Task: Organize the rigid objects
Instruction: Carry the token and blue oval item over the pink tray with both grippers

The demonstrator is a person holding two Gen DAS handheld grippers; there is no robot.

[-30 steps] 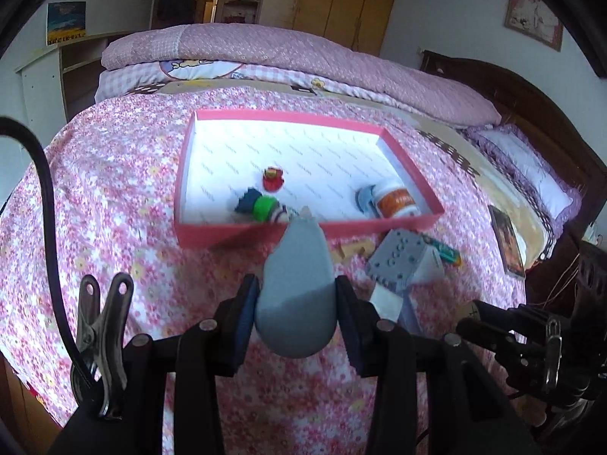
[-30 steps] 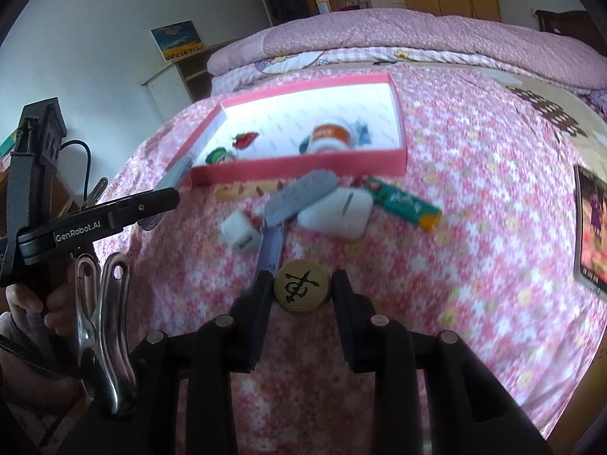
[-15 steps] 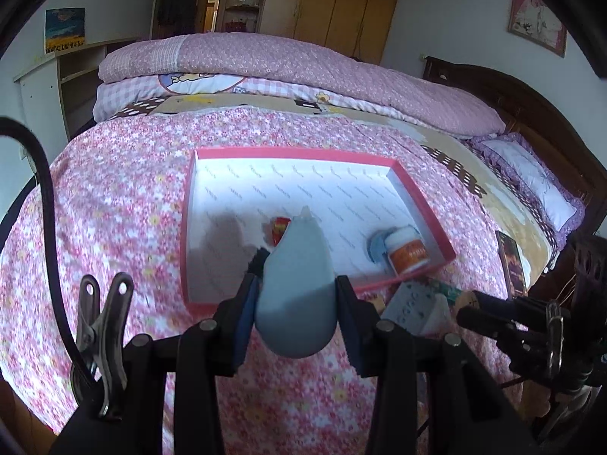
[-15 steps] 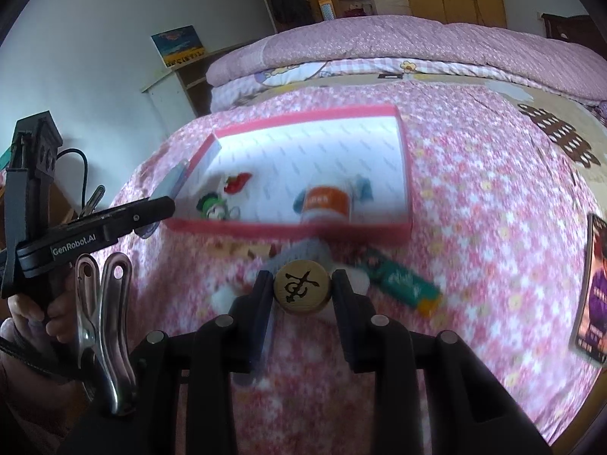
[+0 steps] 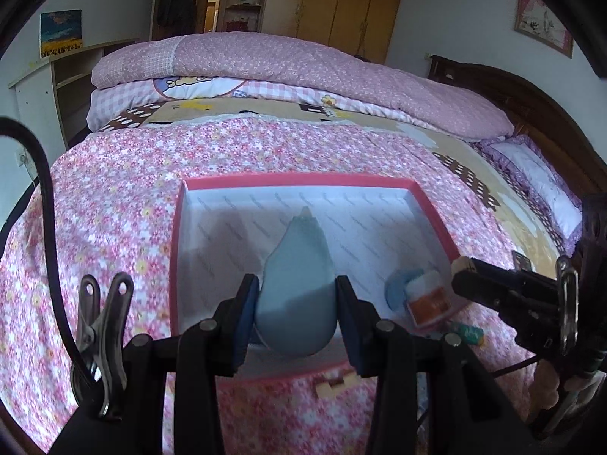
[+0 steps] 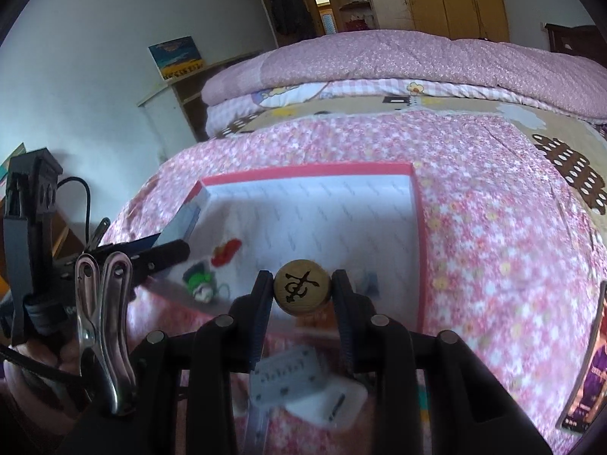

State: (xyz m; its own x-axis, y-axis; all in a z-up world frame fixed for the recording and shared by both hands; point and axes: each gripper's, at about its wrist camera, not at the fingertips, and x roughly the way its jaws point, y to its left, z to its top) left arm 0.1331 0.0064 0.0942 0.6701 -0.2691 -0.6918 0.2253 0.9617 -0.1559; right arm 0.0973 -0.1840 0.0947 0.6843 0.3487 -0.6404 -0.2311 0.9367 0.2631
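A pink-rimmed box (image 5: 296, 181) with a white floor lies on the flowered bedspread; it also shows in the right wrist view (image 6: 307, 170). My left gripper (image 5: 296, 305) is shut on a flat grey-blue teardrop-shaped piece (image 5: 297, 284), held over the box's near part. My right gripper (image 6: 302, 291) is shut on a round wooden disc (image 6: 302, 291) with a black mark, held over the box's near edge. In the box lie a small jar with an orange label (image 5: 428, 301), a red toy (image 6: 226, 251) and a green toy (image 6: 199, 276).
Outside the box's near wall lie a grey hairbrush (image 6: 288, 373), a white case (image 6: 330, 407), a wooden piece (image 5: 335, 383) and a green tube (image 5: 470, 333). A card (image 6: 586, 371) lies at the right. Folded pink quilts (image 5: 303, 60) lie beyond the box. A headboard (image 5: 531, 106) stands at the right.
Both grippers have risen and moved forward with their loads, from above the loose objects on the bedspread to over the box. The box now looks nearer and larger.
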